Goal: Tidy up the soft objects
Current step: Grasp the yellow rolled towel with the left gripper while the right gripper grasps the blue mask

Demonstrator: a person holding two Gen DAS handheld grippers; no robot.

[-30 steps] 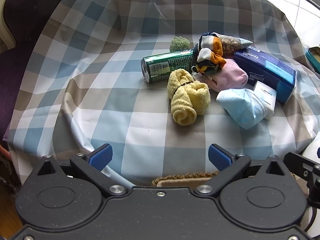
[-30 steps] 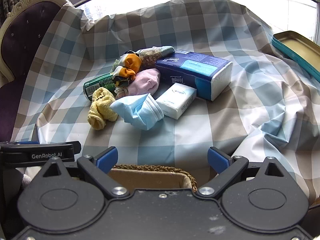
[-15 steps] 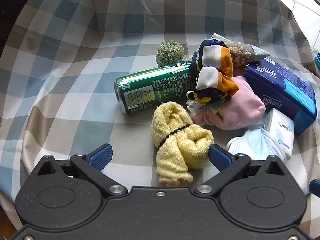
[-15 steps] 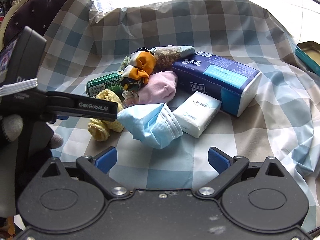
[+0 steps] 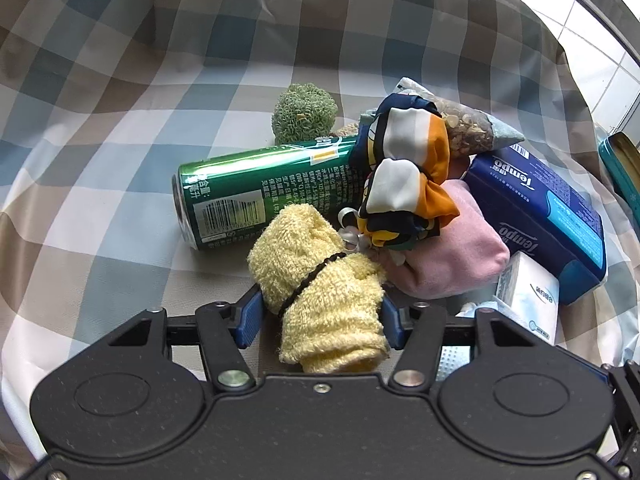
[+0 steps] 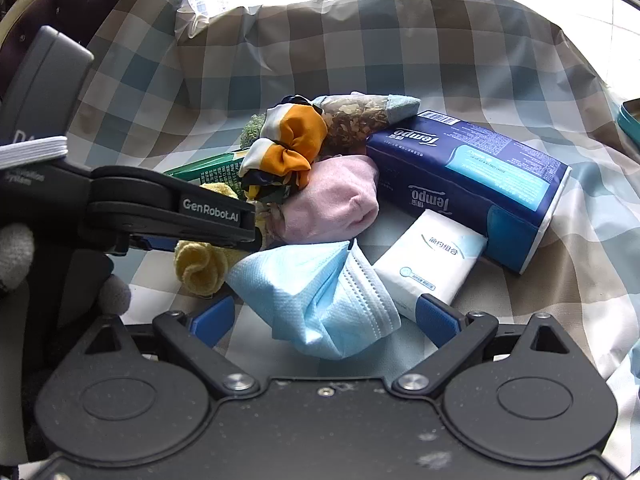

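Note:
A rolled yellow towel [image 5: 320, 292] tied with a black band lies on the checked cloth [image 5: 120, 160]. My left gripper [image 5: 319, 318] straddles its near end. The jaws are closing, and both blue pads touch the towel's sides. A folded light blue face mask [image 6: 320, 300] lies between the fingers of my right gripper [image 6: 324, 316], which stands open with its pads clear of the mask. Behind the towel are a pink cloth [image 5: 460, 248] and an orange, white and navy scrunchie [image 5: 404, 176].
A green can [image 5: 256, 196] lies on its side by a green scrubber ball [image 5: 304, 114]. To the right are a snack bag [image 5: 468, 128], a blue tissue pack [image 5: 548, 216], a small white tissue pack [image 6: 432, 256] and a teal tin [image 5: 620, 168]. A gloved hand [image 6: 16, 256] is at the left.
My left gripper moved forward over the yellow towel and its jaws narrowed from wide open onto it. My right gripper advanced until the blue mask lay between its fingers.

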